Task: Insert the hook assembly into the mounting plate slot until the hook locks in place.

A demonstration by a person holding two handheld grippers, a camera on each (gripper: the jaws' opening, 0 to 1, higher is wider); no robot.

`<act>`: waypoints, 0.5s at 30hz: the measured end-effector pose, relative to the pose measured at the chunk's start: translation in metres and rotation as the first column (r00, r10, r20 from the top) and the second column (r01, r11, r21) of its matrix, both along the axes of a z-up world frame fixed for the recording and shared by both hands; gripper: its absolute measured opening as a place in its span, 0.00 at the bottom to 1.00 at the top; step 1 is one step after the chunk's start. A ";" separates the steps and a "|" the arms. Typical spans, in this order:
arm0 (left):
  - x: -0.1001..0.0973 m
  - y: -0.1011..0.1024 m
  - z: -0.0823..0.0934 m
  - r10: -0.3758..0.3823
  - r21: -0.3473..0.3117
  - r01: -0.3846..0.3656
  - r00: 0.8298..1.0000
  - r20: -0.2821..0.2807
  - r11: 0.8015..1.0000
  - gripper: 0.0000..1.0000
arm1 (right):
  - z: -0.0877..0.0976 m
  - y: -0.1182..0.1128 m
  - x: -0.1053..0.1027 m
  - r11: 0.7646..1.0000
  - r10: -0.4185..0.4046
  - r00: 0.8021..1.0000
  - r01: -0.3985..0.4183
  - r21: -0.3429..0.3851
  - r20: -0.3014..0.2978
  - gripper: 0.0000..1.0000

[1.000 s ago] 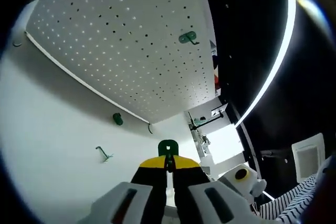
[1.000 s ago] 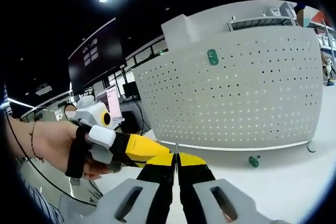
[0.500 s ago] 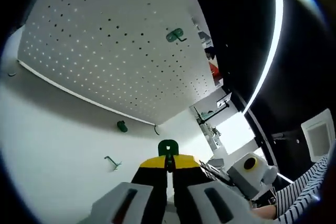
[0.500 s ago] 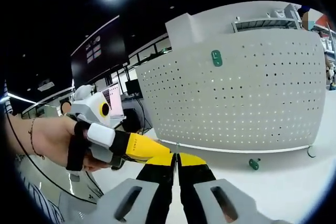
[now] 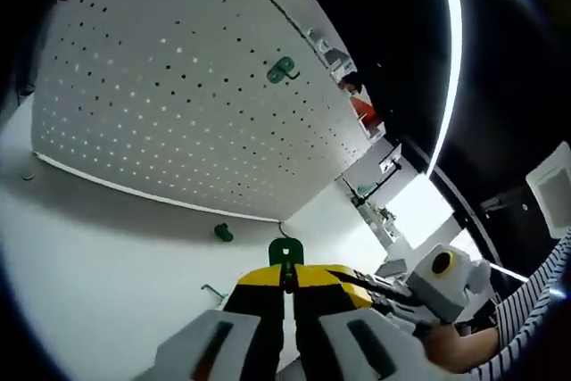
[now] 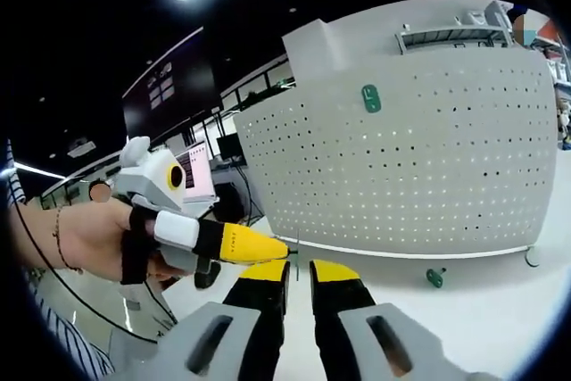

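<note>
My left gripper (image 5: 285,279) is shut on a small green plate (image 5: 285,251) that sticks up from its yellow tips. In the right gripper view the left gripper (image 6: 268,247) comes in from the left in a person's hand (image 6: 85,243). A thin metal wire (image 6: 296,240) stands at its tip. My right gripper (image 6: 300,279) is open by a narrow gap with nothing between its fingers. The white pegboard (image 6: 428,176) (image 5: 161,95) stands upright and carries a green mounting plate (image 6: 370,97) with a hook (image 5: 283,70).
A loose green piece (image 6: 434,277) (image 5: 223,232) lies on the white table (image 5: 98,274) near the pegboard's base. A bare metal hook (image 5: 212,292) lies closer to me, and a dark hook (image 6: 528,256) sits at the board's far corner. Monitors and shelving stand behind.
My right gripper's jaws have parted from shut to a narrow gap. The left gripper's tip has come level with them. The left gripper view has swung, so the pegboard looks more upright.
</note>
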State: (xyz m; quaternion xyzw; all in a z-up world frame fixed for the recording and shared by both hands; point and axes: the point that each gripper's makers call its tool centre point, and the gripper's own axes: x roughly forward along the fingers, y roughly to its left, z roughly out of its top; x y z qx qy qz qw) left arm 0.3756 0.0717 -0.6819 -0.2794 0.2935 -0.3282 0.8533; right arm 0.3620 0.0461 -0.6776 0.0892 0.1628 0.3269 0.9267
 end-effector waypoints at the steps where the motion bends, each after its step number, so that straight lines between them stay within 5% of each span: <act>1: 0.002 0.002 0.000 0.005 0.019 -0.005 1.000 0.015 1.000 0.01 | 0.000 -0.001 0.000 1.000 -0.002 1.000 0.002 0.005 -0.008 0.10; 12: 0.013 0.014 0.010 0.001 0.259 -0.055 0.979 0.204 0.964 0.01 | -0.012 -0.027 0.001 0.994 -0.064 0.998 0.062 -0.094 -0.018 0.20; 15: 0.016 0.015 0.015 -0.043 0.365 -0.064 0.960 0.278 0.929 0.01 | -0.003 -0.047 0.008 0.979 -0.149 0.987 0.156 -0.130 0.063 0.29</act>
